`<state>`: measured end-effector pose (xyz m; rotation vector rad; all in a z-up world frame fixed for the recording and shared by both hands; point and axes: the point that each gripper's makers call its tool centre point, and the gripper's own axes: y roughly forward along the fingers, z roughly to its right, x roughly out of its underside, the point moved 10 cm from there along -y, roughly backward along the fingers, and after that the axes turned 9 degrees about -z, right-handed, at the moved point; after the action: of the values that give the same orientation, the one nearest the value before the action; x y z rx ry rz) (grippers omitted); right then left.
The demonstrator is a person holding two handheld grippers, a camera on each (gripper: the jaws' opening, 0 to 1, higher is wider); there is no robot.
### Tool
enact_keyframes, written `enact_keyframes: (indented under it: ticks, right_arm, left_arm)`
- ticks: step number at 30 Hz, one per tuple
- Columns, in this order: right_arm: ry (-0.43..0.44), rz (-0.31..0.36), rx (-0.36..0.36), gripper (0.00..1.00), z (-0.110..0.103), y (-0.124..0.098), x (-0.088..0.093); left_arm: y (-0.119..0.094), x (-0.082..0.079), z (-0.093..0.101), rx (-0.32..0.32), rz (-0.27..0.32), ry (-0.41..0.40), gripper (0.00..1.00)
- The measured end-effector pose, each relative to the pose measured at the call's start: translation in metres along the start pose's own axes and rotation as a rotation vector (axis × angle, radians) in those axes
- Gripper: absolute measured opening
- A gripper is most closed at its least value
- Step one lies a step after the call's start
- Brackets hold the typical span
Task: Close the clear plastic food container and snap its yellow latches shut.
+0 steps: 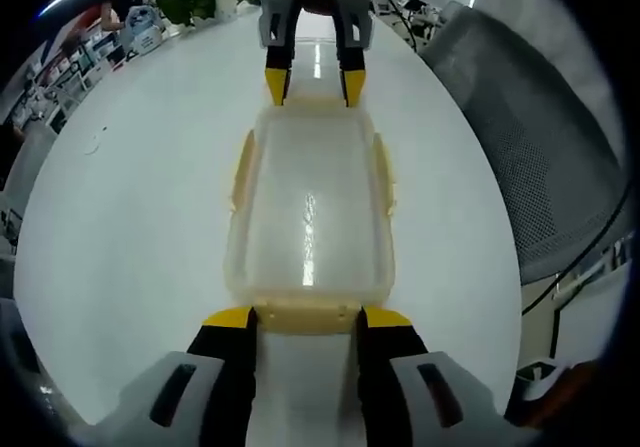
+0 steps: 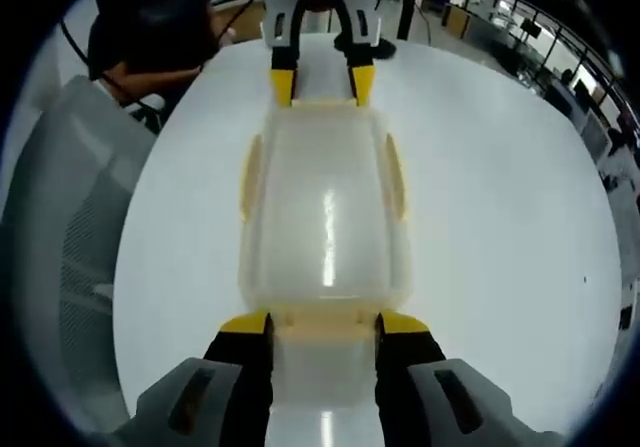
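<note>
Right now the clear plastic food container (image 1: 308,217) is sitting lengthwise on the white table (image 1: 130,217), lid down on its base, with one gripper standing at each short end. In the left gripper view, the left gripper (image 1: 305,319) is straddling the near end latch (image 1: 305,317), its yellow-tipped jaws spread apart to either side of the latch and grasping nothing, while the right gripper (image 1: 312,85) is facing it at the far end. In the right gripper view, the right gripper (image 2: 325,324) is bracketing its own end latch (image 2: 325,325) in the same way, jaws released and set wide, with the left gripper (image 2: 322,82) showing at the far end.

The yellow side latches (image 2: 250,177) along the long left and right edges are looking flared away from the walls, so I judge them as not yet snapped; whether the end latches are engaged I cannot tell.

The main risk is the light container sliding on the slick table if one gripper is pushing harder than the other, since nothing is pinning it. Pressing a latch while the lid is sitting slightly off its rim could leave it skewed, or flex the thin plastic. Spread jaws could also slip past the narrow latch tab without catching it.
</note>
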<state>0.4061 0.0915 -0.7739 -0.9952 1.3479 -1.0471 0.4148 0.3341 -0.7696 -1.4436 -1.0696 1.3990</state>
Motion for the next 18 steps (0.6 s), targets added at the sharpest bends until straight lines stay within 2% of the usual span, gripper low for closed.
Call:
enact_keyframes:
  ticks: [4,13,18]
  right_arm:
    - [-0.002,-0.027,0.005,0.38,-0.0009,0.0000,-0.0045]
    - [-0.014,-0.019,0.007,0.38,-0.0024,-0.0047,-0.0031]
    - [-0.011,-0.016,0.017,0.38,-0.0029,-0.0074,-0.0025]
  left_arm:
    - [-0.0009,0.0036,0.0021,-0.004,0.024,-0.017,0.38]
    - [-0.0034,-0.0027,0.0064,-0.031,-0.026,-0.018,0.39]
    - [-0.0076,-0.0043,0.0082,-0.047,-0.023,-0.011,0.39]
